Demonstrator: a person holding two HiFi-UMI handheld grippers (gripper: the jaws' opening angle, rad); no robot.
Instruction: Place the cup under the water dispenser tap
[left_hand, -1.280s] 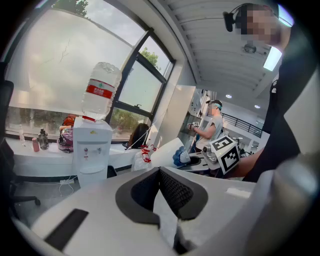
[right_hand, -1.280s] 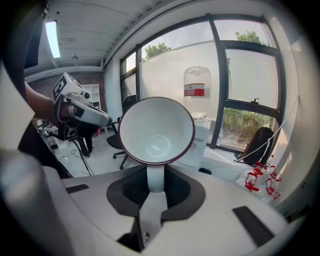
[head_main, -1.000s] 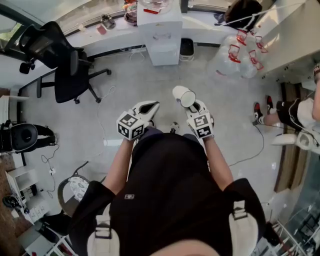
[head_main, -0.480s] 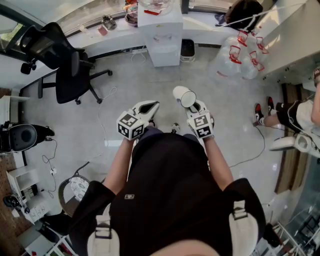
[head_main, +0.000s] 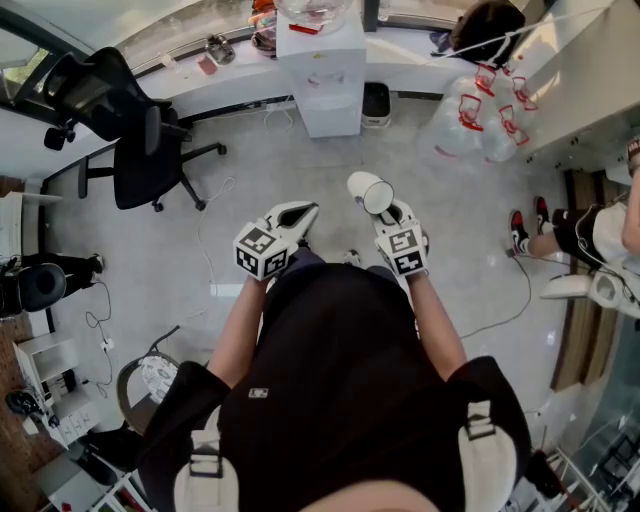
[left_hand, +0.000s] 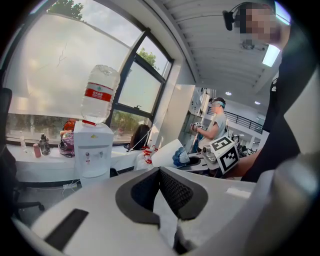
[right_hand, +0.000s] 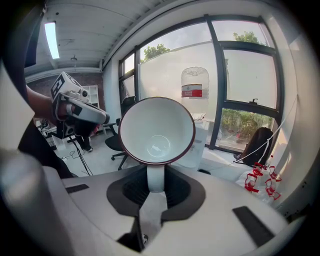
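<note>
A white cup with a dark red rim is held by its handle in my right gripper, which is shut on it; the cup's mouth tilts back toward me. In the right gripper view the cup fills the middle, its handle pinched between the pads. The white water dispenser stands across the floor against the window counter, its bottle showing behind the cup. My left gripper hangs beside the right one, shut and empty. From the left gripper view the dispenser stands ahead to the left.
A black office chair stands on the floor at the left. Clear bags with red handles lie at the right of the dispenser, a small black bin beside it. A person's legs show at the right edge. Cables trail over the floor.
</note>
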